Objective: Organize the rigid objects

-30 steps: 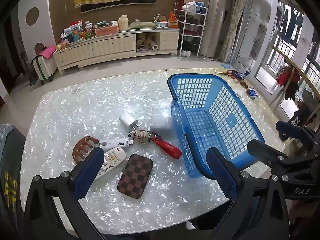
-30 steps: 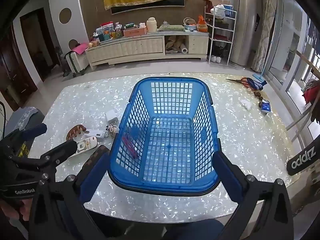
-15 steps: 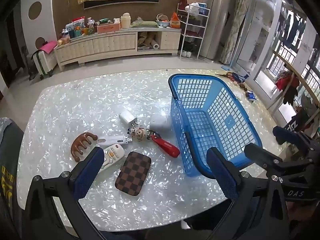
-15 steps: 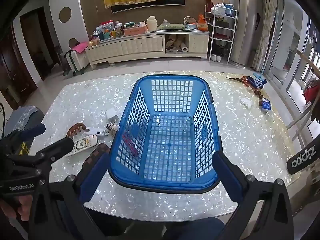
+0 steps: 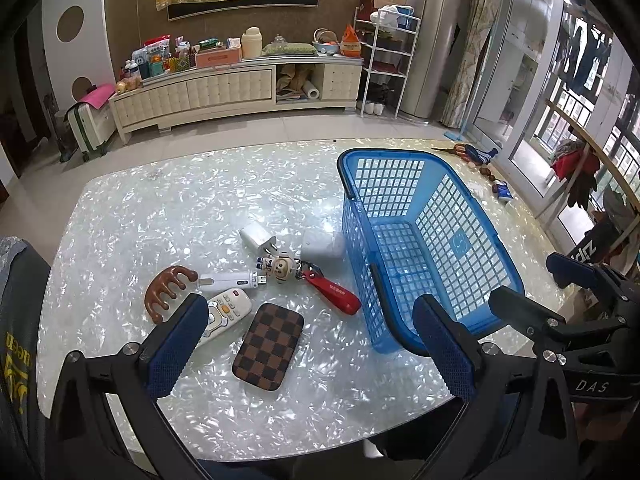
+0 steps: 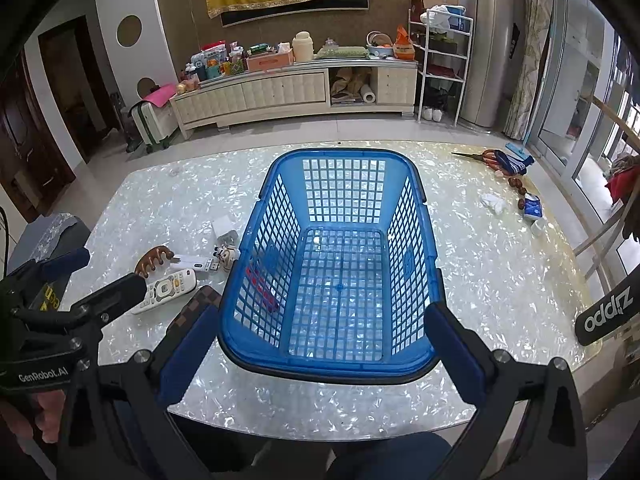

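Note:
A blue plastic basket [image 5: 472, 184] stands empty on the pearly white table [image 5: 168, 208], right of a cluster of small objects: a brown wooden comb [image 5: 166, 290], a white remote [image 5: 224, 312], a checkered brown case [image 5: 269, 346], a white USB stick [image 5: 232, 280], a white charger [image 5: 256, 237], a white box [image 5: 322, 243] and a doll keychain with a red strap [image 5: 316, 280]. My left gripper [image 5: 310, 346] is open and empty above the table's near edge, over the case. My right gripper [image 6: 320, 354] is open and empty in front of the basket [image 6: 340, 368].
Scissors [image 6: 486, 157], tissue [image 6: 493, 202] and small items [image 6: 532, 210] lie at the table's far right. A dark chair [image 6: 48, 240] stands at the left edge. A TV cabinet [image 6: 288, 88] and a shelf rack [image 6: 444, 60] stand across the floor.
Both grippers have drawn back and risen slightly, so the table and basket look a little farther away. Nothing on the table has moved.

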